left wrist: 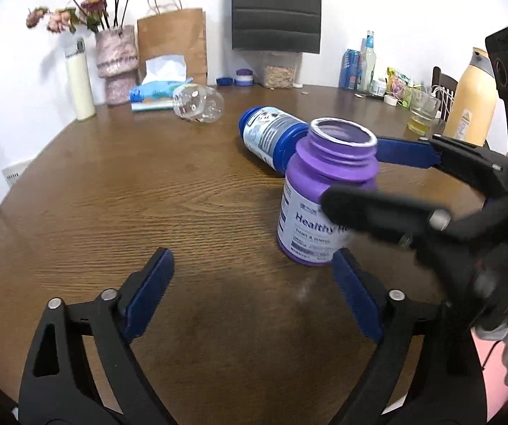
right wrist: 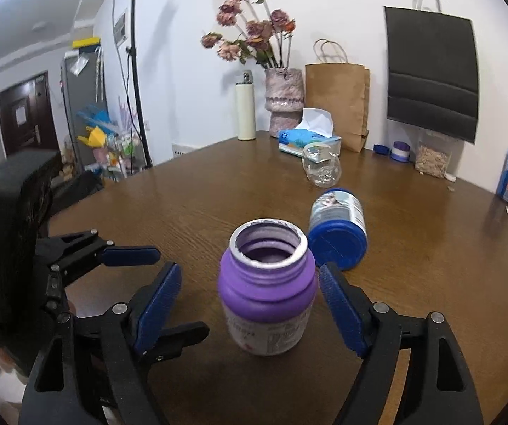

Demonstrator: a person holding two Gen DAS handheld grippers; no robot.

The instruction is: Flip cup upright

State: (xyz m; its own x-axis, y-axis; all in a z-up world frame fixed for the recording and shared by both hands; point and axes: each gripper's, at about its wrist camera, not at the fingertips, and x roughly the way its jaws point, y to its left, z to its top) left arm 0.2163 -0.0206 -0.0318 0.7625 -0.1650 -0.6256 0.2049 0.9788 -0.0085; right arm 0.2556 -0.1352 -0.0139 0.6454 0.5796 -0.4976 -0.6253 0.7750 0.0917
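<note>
Purple bottle (right wrist: pixel 268 297) upright mid-table, right gripper (right wrist: pixel 250 304) open around it, left gripper (left wrist: pixel 250 297) open beside.

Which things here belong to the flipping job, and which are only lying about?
Job: purple bottle, upright with open mouth; right gripper, open around it; left gripper, open.

Lying about: blue bottle on its side, clear bottle on its side, tissue pack, flower vase, paper bag.

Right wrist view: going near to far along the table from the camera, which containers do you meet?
Purple bottle, standing upright with its mouth open → blue bottle, lying on its side → clear plastic bottle, also lying down → tissue pack.
</note>
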